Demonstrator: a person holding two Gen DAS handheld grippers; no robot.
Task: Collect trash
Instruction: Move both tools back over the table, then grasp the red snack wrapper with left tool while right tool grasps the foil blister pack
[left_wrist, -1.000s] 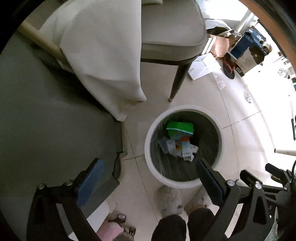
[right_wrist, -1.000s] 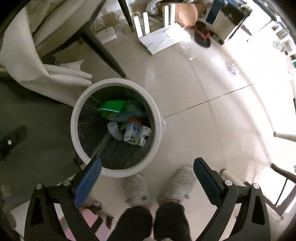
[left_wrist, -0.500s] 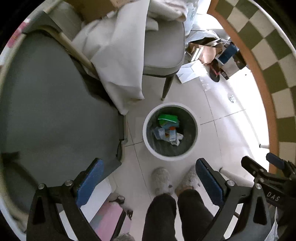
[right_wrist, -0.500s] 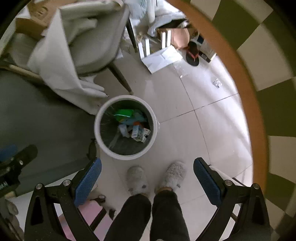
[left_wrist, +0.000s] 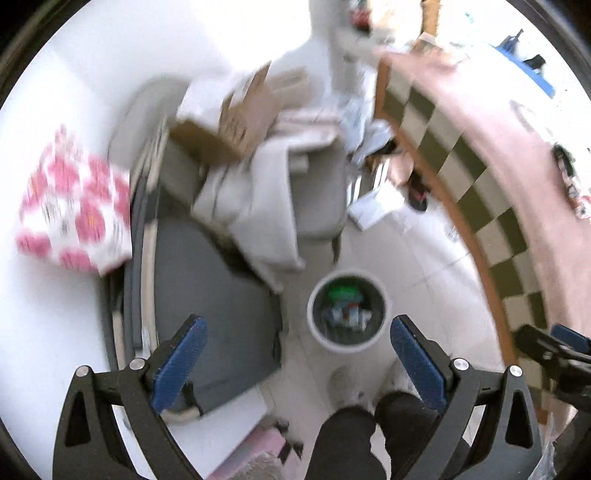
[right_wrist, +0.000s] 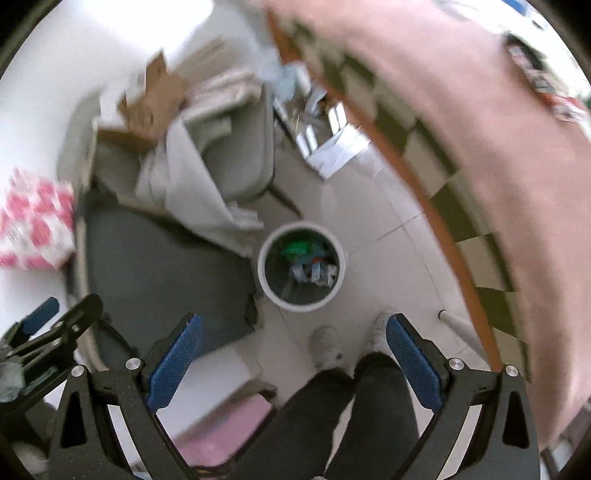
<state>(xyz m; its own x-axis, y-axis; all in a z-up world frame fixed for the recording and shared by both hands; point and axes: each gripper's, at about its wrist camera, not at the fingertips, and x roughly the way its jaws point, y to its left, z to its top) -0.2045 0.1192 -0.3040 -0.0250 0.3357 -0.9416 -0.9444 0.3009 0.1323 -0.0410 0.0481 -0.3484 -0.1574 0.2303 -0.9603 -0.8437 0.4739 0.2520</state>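
Observation:
A round white trash bin (left_wrist: 316, 328) stands on the tiled floor far below, holding a green wrapper (left_wrist: 343, 292) and small cartons. It also shows in the right wrist view (right_wrist: 265, 284). My left gripper (left_wrist: 297, 362) is open and empty, high above the bin. My right gripper (right_wrist: 293, 360) is open and empty too, also high above it. Trash packets (right_wrist: 546, 88) lie on the pink table top at the upper right, blurred.
A grey chair (left_wrist: 317, 199) draped with white cloth and a cardboard box (left_wrist: 236, 122) stands behind the bin. A pink table with a checked cloth edge (left_wrist: 465, 192) is on the right. A grey mat (left_wrist: 207, 295) lies left. The person's legs and slippers (right_wrist: 325, 347) are below.
Both grippers have risen a long way above the bin, which now looks much smaller. The table top and the wall have come into view. Both stay open and empty.

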